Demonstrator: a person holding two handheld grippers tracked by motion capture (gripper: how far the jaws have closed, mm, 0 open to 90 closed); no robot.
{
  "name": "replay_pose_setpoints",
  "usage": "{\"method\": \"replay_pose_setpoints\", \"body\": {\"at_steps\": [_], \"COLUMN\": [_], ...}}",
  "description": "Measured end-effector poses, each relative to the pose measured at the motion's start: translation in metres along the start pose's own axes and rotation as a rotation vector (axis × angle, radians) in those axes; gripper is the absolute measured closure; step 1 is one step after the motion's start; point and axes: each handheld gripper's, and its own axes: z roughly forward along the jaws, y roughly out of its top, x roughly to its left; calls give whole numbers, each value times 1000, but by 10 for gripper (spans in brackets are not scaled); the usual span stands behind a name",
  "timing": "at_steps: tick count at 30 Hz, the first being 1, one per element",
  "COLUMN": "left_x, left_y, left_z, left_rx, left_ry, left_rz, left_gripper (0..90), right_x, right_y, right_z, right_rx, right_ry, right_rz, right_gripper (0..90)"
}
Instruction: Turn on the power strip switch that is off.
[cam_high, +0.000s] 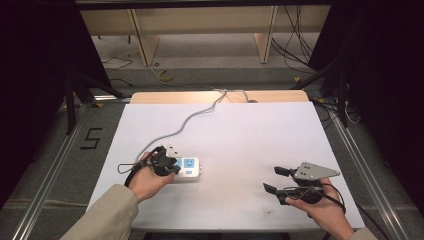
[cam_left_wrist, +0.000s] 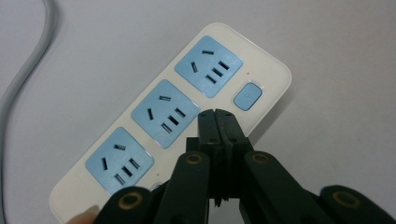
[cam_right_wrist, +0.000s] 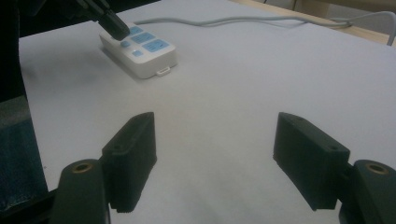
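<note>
Beneath the closed left tool, the power strip (light, unanchored) could be skidded if pressed off-centre, while the right tool is held apart.

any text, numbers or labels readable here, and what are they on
"5": a dark mark on the grey floor left of the table, reading as a digit.
Power strip: no readable words on its face; two tiny red dots by the blue button, too small to read.
Left tongs, right tongs: no lettering visible.
</note>
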Motion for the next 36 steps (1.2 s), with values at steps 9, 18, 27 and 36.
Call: {"method": "replay_pose_setpoints", "body": {"at_steps": [9, 18, 27, 36], "left_x": [1, 2, 3, 3], "left_y": [1, 2, 2, 3], "left_z": [2, 4, 7, 8], "left_rx": [5, 19, 28, 36], "left_ry": [9, 12, 17, 19], "left_rz": [-1, 7, 10, 26], "left_gripper": [900, 900, 900, 900], "right_x": [0, 0, 0, 0], "right_y": [0, 0, 0, 0], "right_z": [0, 0, 0, 0], "right_rx": [0, 0, 0, 0], "right_ry": [0, 0, 0, 0], "right_rz": [1, 0, -1, -1], "right_gripper": [303, 303, 303, 303]}}
